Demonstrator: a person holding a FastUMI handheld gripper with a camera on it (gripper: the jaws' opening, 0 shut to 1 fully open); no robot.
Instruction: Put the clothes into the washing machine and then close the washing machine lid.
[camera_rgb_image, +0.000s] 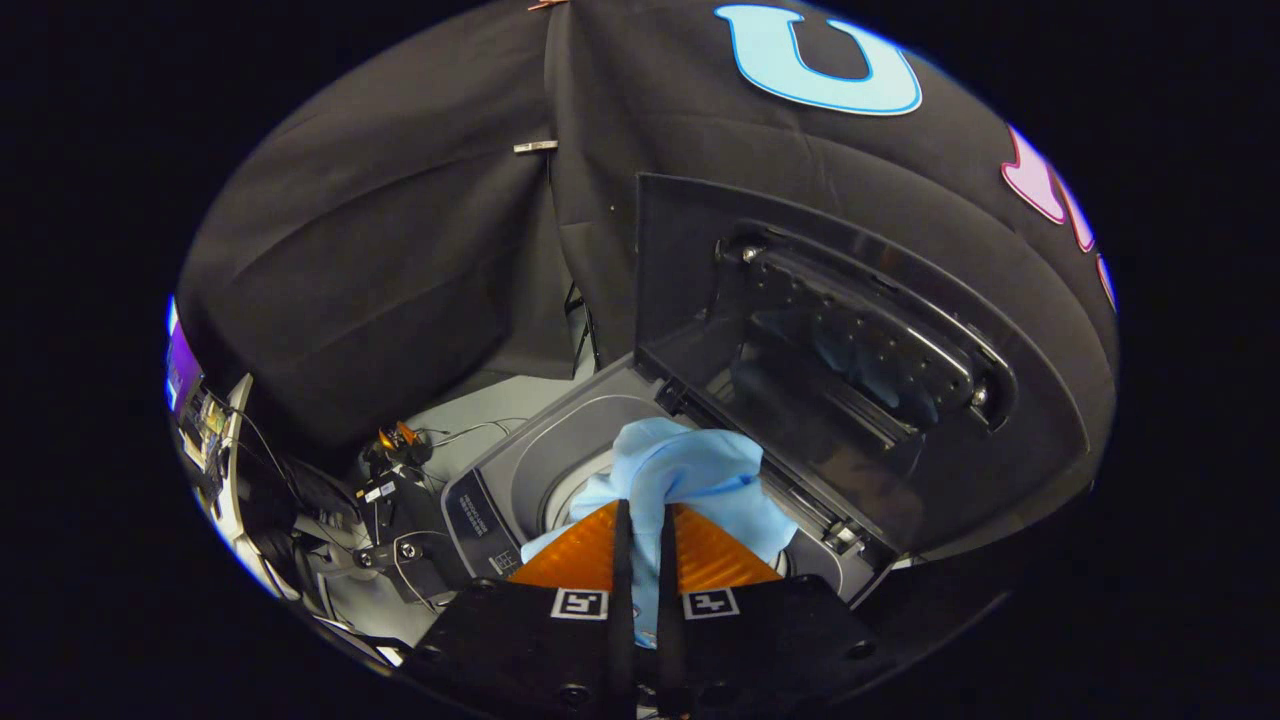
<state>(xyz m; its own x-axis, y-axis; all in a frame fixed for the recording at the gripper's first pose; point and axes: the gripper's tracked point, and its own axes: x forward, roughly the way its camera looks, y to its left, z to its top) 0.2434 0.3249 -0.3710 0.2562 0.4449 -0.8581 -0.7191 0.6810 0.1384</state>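
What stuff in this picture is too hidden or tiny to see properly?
- Inside of the washing machine drum: the light blue cloth, pinched in the shut tool, covers the opening.
- Rest of the cloth: it runs down between the fingers, so its full shape is hidden.
- Print on the machine's control panel: too small to read.
- What lies behind the raised lid: its dark panel blocks it.
- Gear on the floor beside the machine: small and dim.

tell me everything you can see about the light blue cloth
The light blue cloth is a soft, plain fabric, bunched and creased into folds. The gripper is shut on it, with a strip of cloth showing in the narrow gap between the fingers. It hangs over the open mouth of the washing machine, just in front of the raised lid, and hides part of the drum opening.
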